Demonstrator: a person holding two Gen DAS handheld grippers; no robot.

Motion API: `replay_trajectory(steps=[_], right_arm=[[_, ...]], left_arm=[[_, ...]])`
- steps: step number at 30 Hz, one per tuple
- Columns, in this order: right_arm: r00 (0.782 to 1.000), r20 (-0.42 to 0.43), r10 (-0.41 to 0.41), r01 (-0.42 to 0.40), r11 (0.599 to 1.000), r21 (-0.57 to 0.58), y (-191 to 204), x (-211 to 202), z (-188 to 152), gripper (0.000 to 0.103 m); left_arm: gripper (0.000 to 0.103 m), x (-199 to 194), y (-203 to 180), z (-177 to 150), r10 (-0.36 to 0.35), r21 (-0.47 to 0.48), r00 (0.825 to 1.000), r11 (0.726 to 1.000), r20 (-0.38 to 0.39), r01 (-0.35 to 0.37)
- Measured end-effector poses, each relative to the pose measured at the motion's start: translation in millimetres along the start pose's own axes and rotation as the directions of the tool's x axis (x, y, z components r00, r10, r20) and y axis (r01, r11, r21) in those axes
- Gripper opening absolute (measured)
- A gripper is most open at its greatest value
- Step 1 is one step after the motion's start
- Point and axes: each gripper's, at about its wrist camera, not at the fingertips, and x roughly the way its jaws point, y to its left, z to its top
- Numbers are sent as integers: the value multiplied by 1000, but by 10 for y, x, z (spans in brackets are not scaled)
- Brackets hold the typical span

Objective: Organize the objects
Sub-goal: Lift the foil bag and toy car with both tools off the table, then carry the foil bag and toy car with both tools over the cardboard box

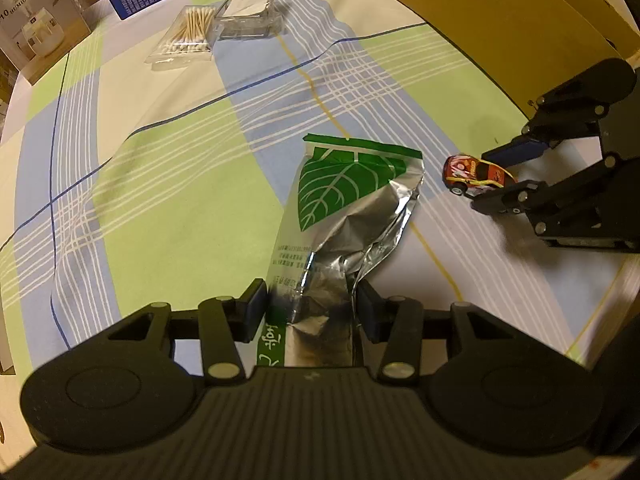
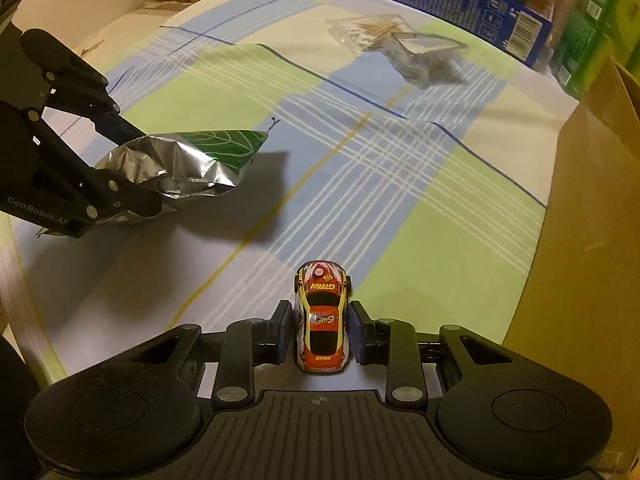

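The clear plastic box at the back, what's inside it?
The clear plastic box seems to hold something flat and white; what it is cannot be told. Beside it lies a bag of cotton swabs. Whatever sits beneath the white layer stays hidden.

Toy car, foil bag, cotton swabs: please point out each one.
toy car (image 2: 321,326), right wrist view, on its roof.
foil bag (image 1: 340,200), left wrist view, on its green leaf print.
cotton swabs (image 1: 188,34), left wrist view, on the sticks.

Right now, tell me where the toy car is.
In the right wrist view the toy car sits on the checked cloth between the right gripper's fingers, cardboard box to its right and foil pouch far left.
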Motion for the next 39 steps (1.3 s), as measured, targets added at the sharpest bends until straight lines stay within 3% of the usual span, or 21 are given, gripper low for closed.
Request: replay_trajectory(steps=[6, 18, 25, 39], right_arm=[[1000, 1, 0, 0, 999, -37, 25, 27, 32, 33], [1000, 23, 17, -18, 999, 27, -43, 57, 58, 35], [1000, 23, 10, -11, 998, 65, -75, 50, 41, 27], [993, 121, -10, -9, 987, 161, -51, -508, 97, 27]], left_arm=[[43, -4, 0, 0, -1, -2, 1000, 1000, 1, 1], [43, -1, 15, 17, -5, -4, 1000, 1000, 0, 5], [43, -1, 22, 20, -1, 1, 1000, 1000, -2, 1], [42, -311, 18, 125, 8, -59, 1000, 998, 18, -7]])
